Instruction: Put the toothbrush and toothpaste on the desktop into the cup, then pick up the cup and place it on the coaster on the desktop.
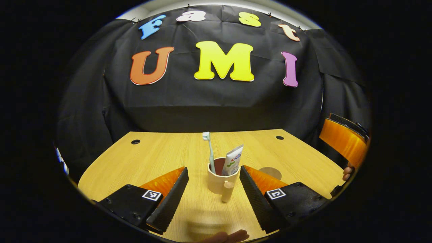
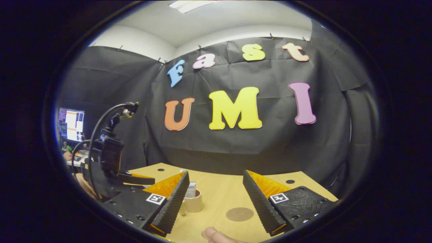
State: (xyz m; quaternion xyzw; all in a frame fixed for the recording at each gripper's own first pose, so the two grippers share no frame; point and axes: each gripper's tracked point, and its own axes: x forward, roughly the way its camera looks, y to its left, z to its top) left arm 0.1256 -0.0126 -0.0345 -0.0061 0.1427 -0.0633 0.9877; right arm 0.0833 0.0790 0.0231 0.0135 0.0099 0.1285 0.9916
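Note:
A beige cup (image 1: 217,182) with a peg-like handle stands on the wooden desktop (image 1: 152,158). Upright inside it are a toothbrush (image 1: 210,152) and a toothpaste tube (image 1: 233,160). My left gripper (image 1: 213,170) is open, one finger on each side of the cup, neither touching it. A round brown coaster (image 1: 271,172) lies just right of the cup, partly behind my right-hand finger. In the right gripper view my right gripper (image 2: 216,173) hangs open above the desk, with the cup (image 2: 195,203) at lower left and the coaster (image 2: 239,214) between its fingers.
A finger of the right gripper (image 1: 342,140) and a hand (image 1: 347,172) show at the right edge. The left gripper's camera mount and cable (image 2: 108,152) rise at the left, with a monitor (image 2: 71,124) behind. Two cable holes (image 1: 135,141) mark the desk's back.

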